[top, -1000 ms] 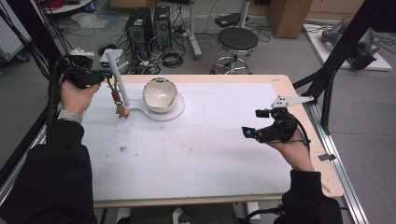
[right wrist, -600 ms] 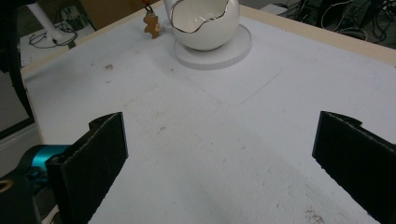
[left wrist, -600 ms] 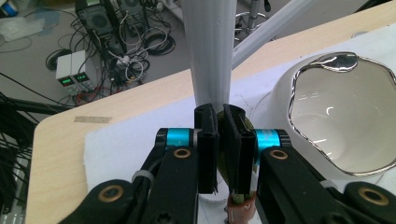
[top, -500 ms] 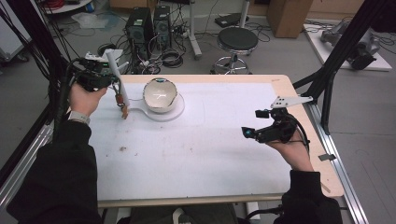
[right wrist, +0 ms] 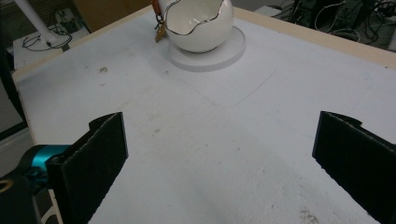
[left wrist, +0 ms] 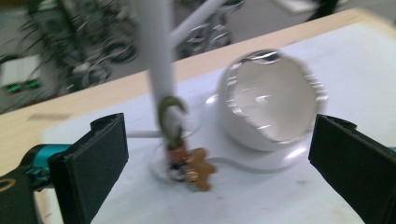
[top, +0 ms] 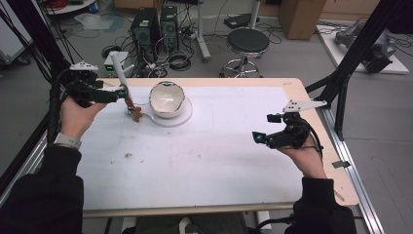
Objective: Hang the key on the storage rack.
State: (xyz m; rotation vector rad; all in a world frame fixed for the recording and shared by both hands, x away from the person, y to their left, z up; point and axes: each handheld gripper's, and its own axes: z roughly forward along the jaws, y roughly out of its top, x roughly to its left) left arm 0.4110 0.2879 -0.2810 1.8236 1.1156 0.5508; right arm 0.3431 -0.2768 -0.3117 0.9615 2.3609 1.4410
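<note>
Near the far left corner of the desk (top: 219, 161), a white eggshell-shaped bowl (top: 167, 100) sits on a round base, its hollow showing nothing inside. Just beside it, a keychain (left wrist: 189, 165) hangs on a white stand (left wrist: 156, 70). The left claw (left wrist: 215, 158) has just opened wide, nothing gripped; the right claw (right wrist: 219, 163) hovers wide near the right edge.

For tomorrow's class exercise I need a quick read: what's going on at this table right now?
A person holds a gripper in each hand. The left gripper has just been opening its jaws at a white stand, where a small keychain with a gingerbread charm hangs; nothing is pressed between its pads. Beside it sits an egg-shaped white bowl. The right gripper waits open over bare table.
</note>
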